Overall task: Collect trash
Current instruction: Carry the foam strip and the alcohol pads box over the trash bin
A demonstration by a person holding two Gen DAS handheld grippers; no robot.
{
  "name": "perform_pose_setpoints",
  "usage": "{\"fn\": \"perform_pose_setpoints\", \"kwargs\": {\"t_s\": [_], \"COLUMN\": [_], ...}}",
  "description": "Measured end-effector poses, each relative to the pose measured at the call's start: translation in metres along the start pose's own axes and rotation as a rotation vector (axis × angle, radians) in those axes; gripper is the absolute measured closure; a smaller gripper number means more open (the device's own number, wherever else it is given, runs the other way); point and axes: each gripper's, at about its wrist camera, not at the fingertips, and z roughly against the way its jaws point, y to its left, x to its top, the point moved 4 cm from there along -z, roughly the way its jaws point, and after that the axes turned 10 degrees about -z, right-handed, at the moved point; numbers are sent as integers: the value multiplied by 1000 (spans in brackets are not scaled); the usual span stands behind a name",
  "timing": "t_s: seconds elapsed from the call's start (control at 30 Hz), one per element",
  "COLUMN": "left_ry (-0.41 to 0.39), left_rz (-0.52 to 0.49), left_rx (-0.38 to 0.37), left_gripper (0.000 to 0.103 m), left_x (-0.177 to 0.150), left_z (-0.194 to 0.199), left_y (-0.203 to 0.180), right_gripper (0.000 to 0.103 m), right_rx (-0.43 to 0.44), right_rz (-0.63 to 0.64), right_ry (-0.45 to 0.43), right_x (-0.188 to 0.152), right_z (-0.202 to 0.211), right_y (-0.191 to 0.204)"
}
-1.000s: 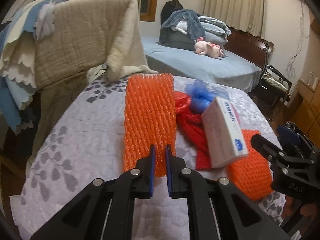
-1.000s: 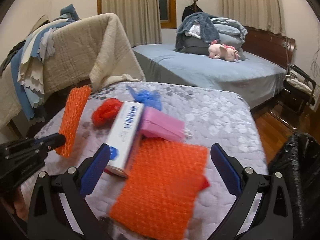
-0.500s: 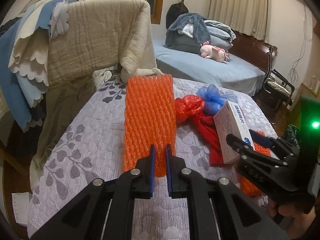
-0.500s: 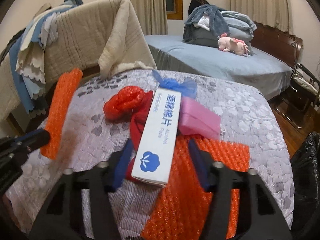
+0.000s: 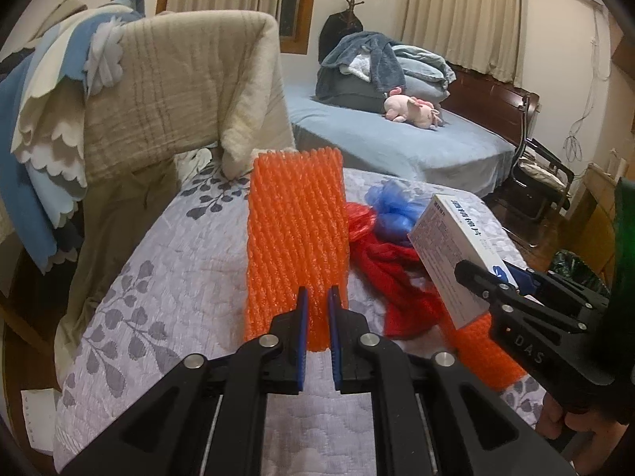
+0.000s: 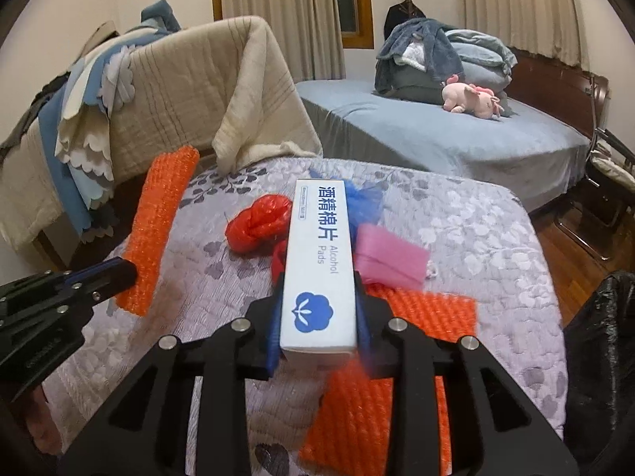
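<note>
My left gripper [image 5: 316, 309] is shut on an orange foam net sleeve [image 5: 295, 238] and holds it up over the quilt; it also shows in the right wrist view [image 6: 158, 226]. My right gripper [image 6: 317, 317] is shut on a white alcohol pads box [image 6: 319, 265], lifted off the pile; the box shows at right in the left wrist view [image 5: 456, 254]. On the quilt lie a red plastic bag [image 6: 258, 226], a blue bag [image 6: 363, 198], a pink foam piece [image 6: 391, 256] and a second orange foam net [image 6: 381, 392].
The quilted grey mattress [image 6: 456, 214] holds the trash. A black trash bag [image 6: 599, 365] stands at the right edge. Draped blankets [image 5: 158, 95] rise at the back left. A blue bed [image 5: 397, 146] with a pink plush toy lies beyond.
My right gripper moved in over the pile, closed on the alcohol pads box and lifted it. My left gripper kept hold of the orange net sleeve.
</note>
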Motion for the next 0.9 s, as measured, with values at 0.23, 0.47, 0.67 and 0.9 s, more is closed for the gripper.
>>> {"fn": "perform_pose_setpoints", "kwargs": {"t_s": [0.23,0.47,0.67,0.9], "left_ry": [-23,-50,-69,-88], "left_rz": [-28,-57,-91,-139], "left_rx": [-26,-71,-118,-194], "left_gripper": [93,93,93,93], "left_x": [14,30,42,52], "left_z": [7,15,20,23], "left_y": [-20,-52,-86,-136], "right_gripper": [74,74,74,74], "right_rx": [7,-16,-53,-120], "right_rz": [-38,-62,-85,-126], "right_ry": [-54,-107,-135,-171], "right_x": [13,22,23,25], "right_z": [34,72,96,125], "right_y": [-19,-46,-71,-113]}}
